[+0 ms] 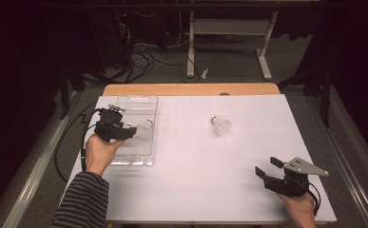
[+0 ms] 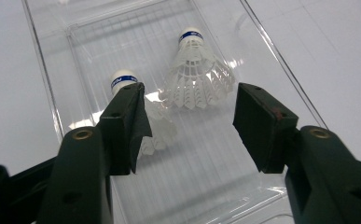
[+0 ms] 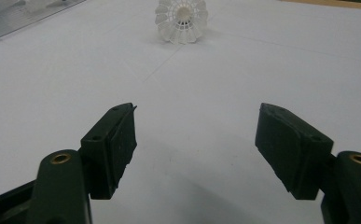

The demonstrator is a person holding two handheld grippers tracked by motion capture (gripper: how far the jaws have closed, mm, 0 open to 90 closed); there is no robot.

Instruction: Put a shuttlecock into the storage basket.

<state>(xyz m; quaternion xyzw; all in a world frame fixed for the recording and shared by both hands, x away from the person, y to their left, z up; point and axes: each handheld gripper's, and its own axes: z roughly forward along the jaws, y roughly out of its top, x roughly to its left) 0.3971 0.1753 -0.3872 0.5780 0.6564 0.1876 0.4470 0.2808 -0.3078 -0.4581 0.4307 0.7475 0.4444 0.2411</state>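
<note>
A clear plastic tray (image 1: 133, 153) lies at the table's left, and two white shuttlecocks lie in it. In the left gripper view one shuttlecock (image 2: 194, 70) lies ahead between the jaws, cork end away. The other shuttlecock (image 2: 122, 80) lies partly behind the left jaw. My left gripper (image 1: 129, 130) hovers over the tray, and the left gripper (image 2: 190, 100) stands open with its pads touching nothing. A third shuttlecock (image 1: 221, 125) lies on the white table top right of centre, its feather skirt (image 3: 182, 21) facing my right gripper. The right gripper (image 1: 266, 165) rests near the front right, and this gripper (image 3: 197, 121) is open and holds nothing.
White sheet (image 1: 196, 180) covers the table, and a wooden edge (image 1: 191, 89) shows along the far side. Beyond it are floor cables (image 1: 141, 59), a white desk frame (image 1: 229, 28) and a small white object (image 1: 204, 72) on the floor.
</note>
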